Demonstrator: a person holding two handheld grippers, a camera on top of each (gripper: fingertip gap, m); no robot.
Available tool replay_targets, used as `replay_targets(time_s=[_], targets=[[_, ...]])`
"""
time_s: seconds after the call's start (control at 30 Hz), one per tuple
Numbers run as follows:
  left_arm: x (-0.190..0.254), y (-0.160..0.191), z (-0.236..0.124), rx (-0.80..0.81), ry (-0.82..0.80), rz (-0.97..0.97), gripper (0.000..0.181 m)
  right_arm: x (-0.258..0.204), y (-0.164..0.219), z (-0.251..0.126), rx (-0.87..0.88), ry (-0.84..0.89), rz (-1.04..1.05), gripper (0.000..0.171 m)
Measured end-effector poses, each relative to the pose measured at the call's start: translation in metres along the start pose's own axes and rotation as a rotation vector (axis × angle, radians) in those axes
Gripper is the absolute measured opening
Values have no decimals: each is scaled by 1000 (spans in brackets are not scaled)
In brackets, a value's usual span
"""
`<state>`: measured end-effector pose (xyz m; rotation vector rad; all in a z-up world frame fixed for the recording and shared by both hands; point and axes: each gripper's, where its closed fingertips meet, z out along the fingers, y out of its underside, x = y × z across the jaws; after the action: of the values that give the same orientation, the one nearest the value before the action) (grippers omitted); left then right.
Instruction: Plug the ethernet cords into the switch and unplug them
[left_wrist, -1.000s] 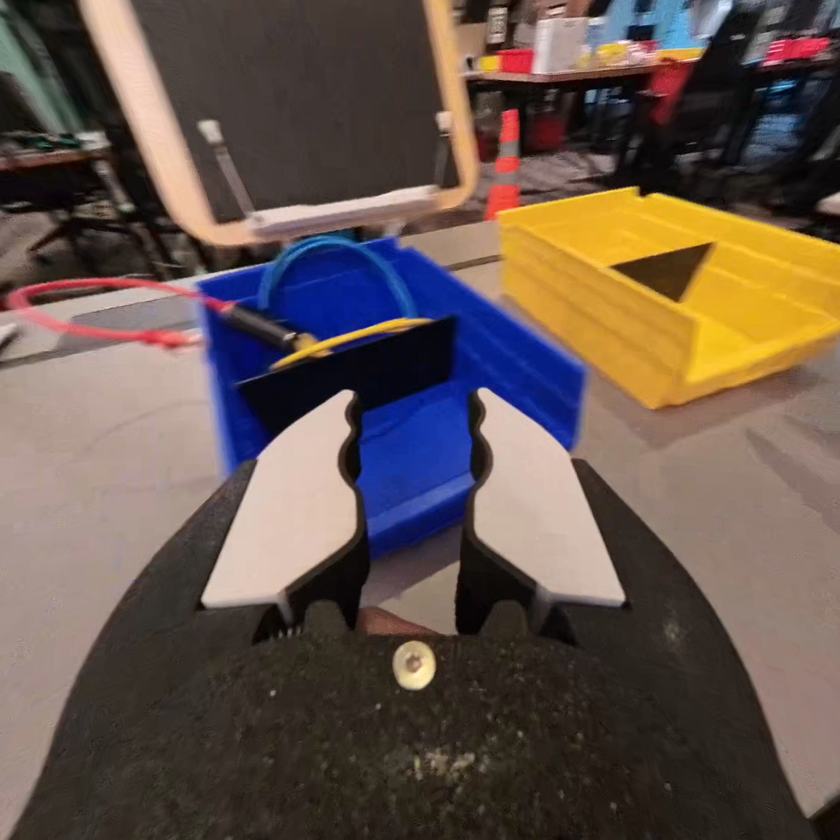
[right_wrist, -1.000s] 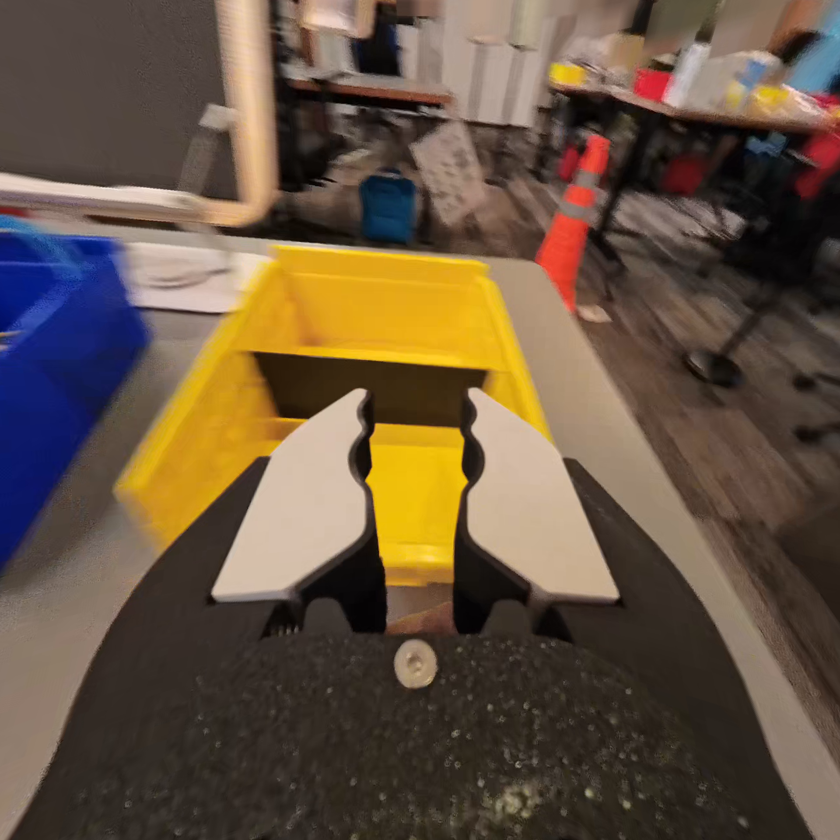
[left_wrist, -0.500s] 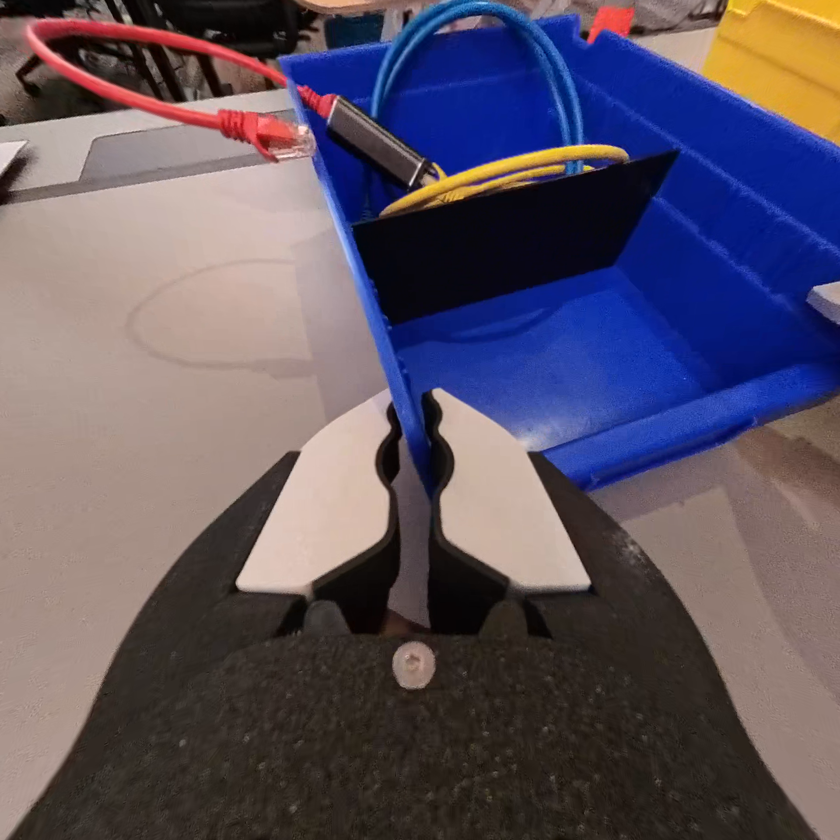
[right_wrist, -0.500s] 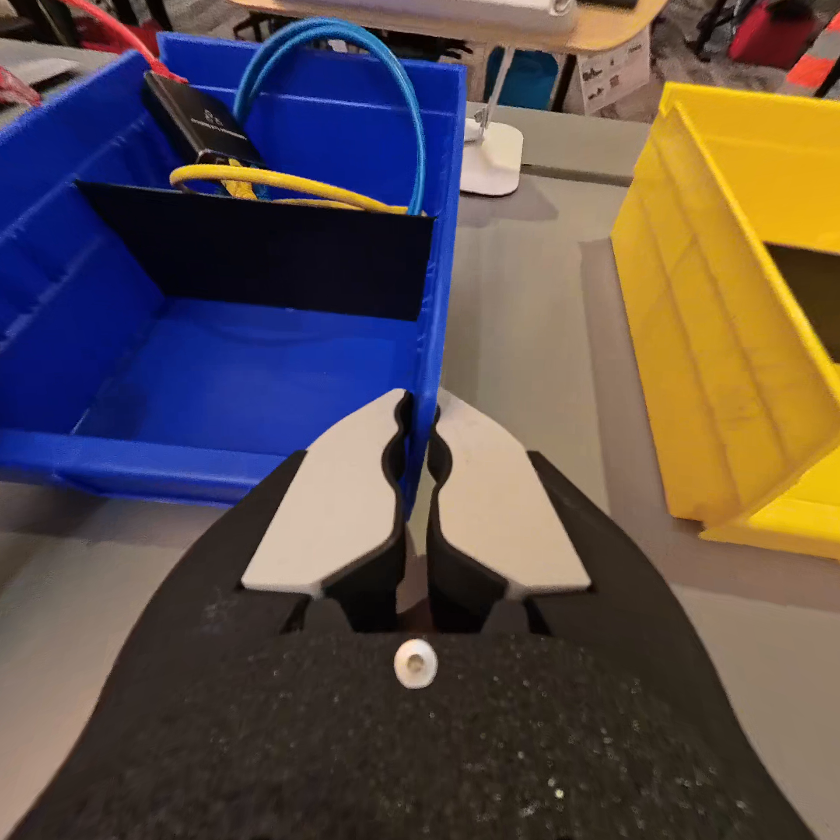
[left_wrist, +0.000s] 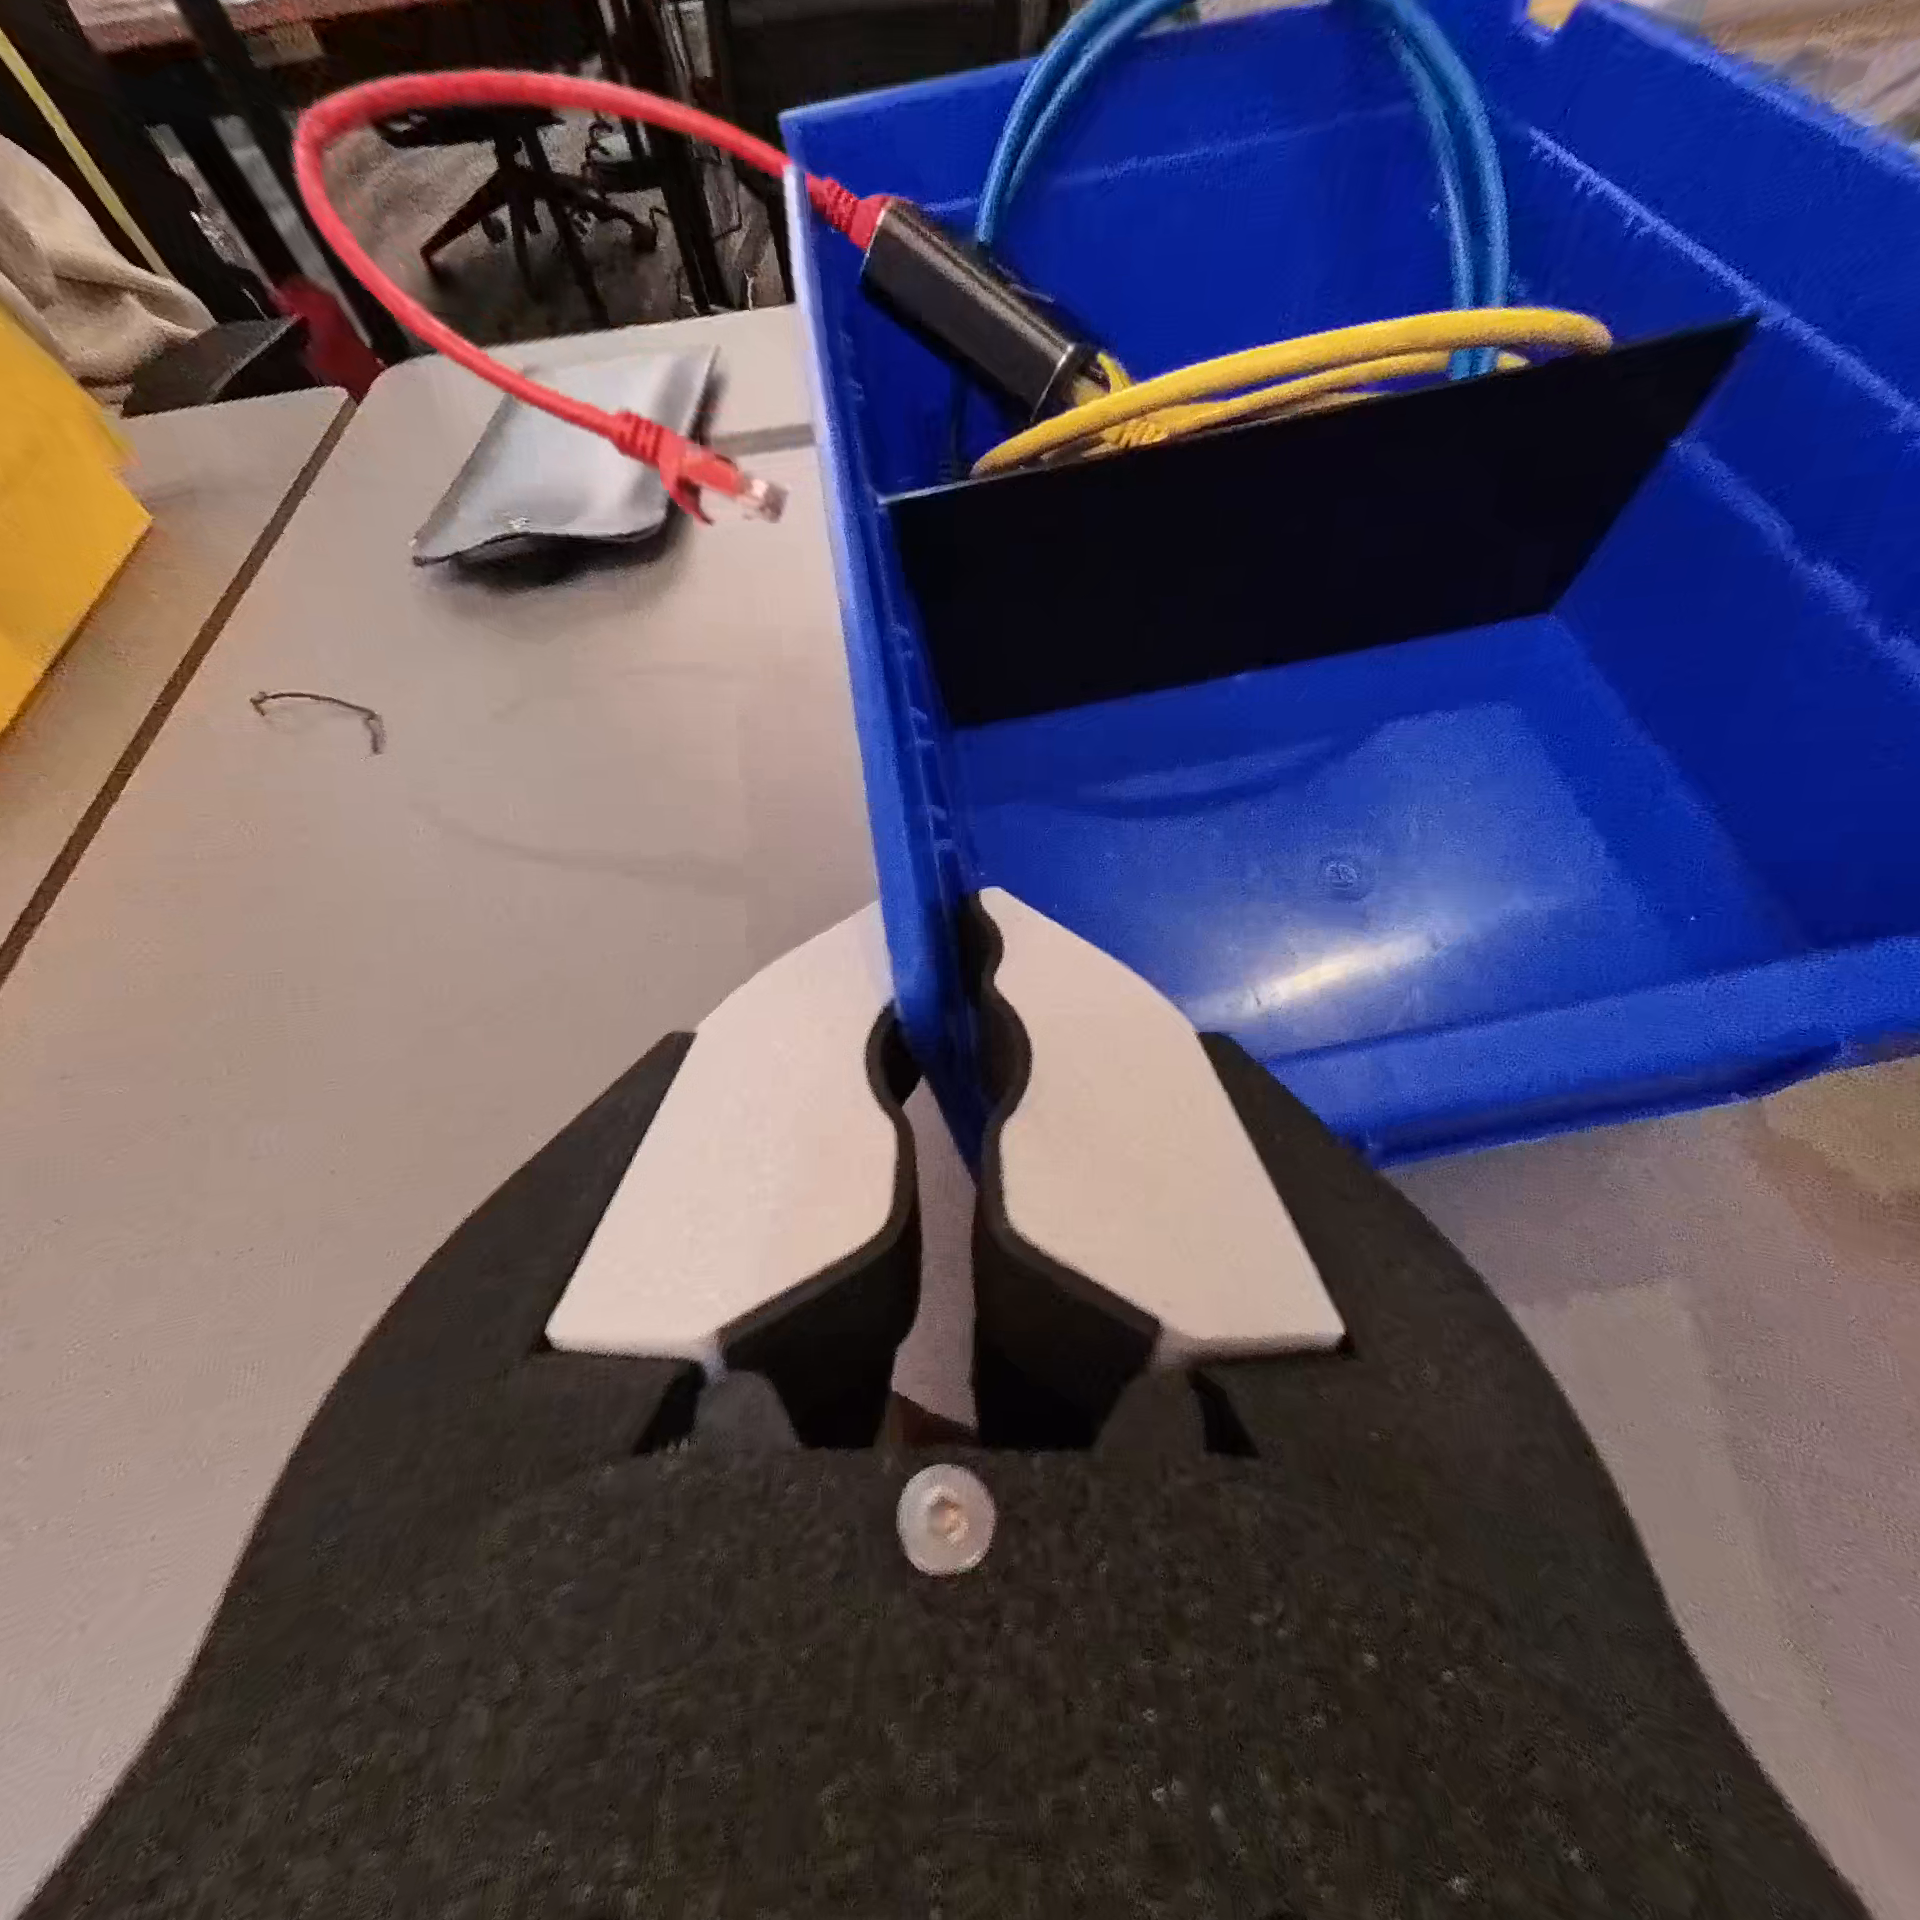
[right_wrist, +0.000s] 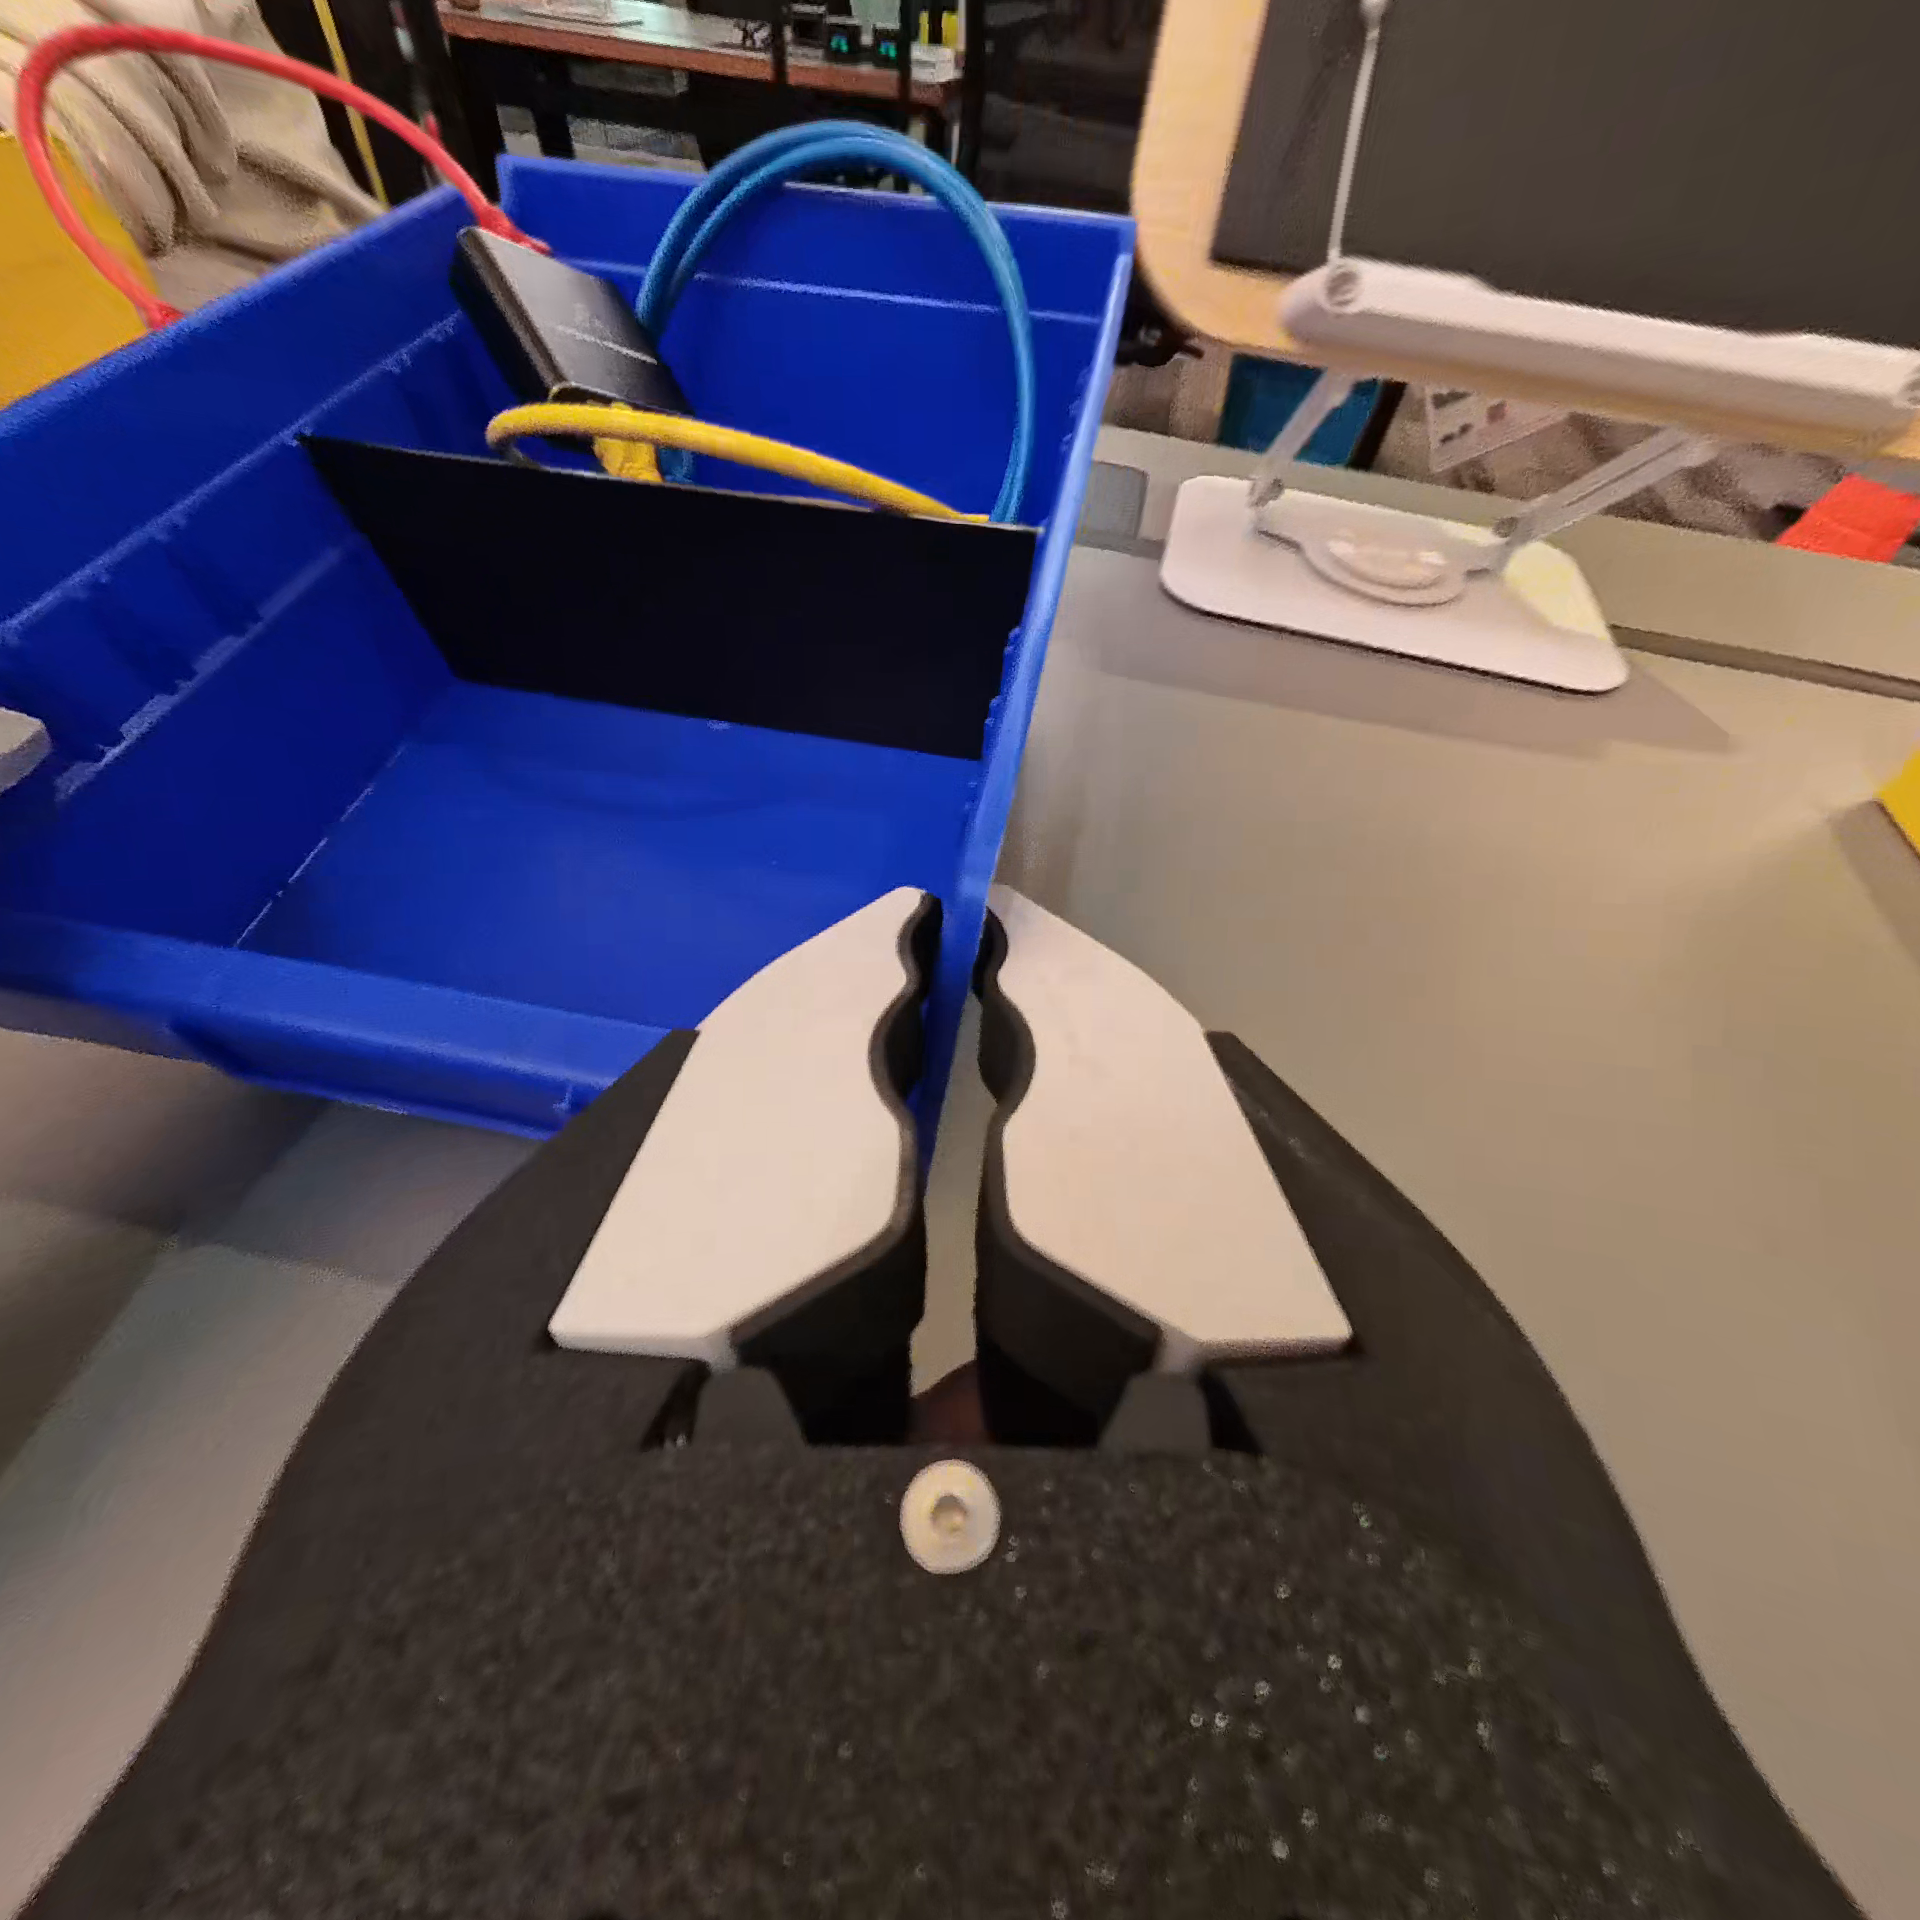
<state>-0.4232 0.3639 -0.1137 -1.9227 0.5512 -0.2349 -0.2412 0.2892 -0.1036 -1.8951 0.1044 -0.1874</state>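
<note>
A: Where are the tools?
B: The left tool (left_wrist: 940, 1023) is clamped on the left wall of the blue bin (left_wrist: 1403, 883), near its front corner. The right tool (right_wrist: 961, 997) pinches the right wall the same way. Both point forward, angled slightly down, over the grey desk (left_wrist: 468, 935)

A: And the cords?
B: Behind a flat black divider (left_wrist: 1299, 561) lies the switch (left_wrist: 977, 301), a slim dark box, tilted. A red cord (left_wrist: 416, 322) runs from its raised end and arcs over the bin wall; its clear plug hangs above the desk. A yellow cord (left_wrist: 1299, 374) and a looped blue cord (left_wrist: 1455, 187) sit beside the switch. The bin is smooth moulded plastic
</note>
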Motion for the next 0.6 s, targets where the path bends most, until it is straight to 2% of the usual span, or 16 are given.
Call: replay_targets(time_s=[0.13, 0.33, 0.4, 0.5, 0.57, 0.6], targets=[[-16, 12, 7, -62, 9, 1, 4, -20, 18, 18, -104, -52, 60, 4], [-17, 14, 9, -56, 29, -75, 3, -26, 21, 13, -96, -178, -3, 9], [-17, 15, 8, -54, 30, -77, 4, -30, 26, 2, -149, -317, -10, 13], [-17, 15, 7, -46, 31, -77, 4, -30, 40, -38, -254, -588, -3, 19], [-17, 15, 6, -40, 16, -65, 5, -9, 47, -62, -262, -663, -13, 31], [-18, 16, 5, -39, 4, -58, 6, 7, 51, -72, -252, -675, -24, 32]])
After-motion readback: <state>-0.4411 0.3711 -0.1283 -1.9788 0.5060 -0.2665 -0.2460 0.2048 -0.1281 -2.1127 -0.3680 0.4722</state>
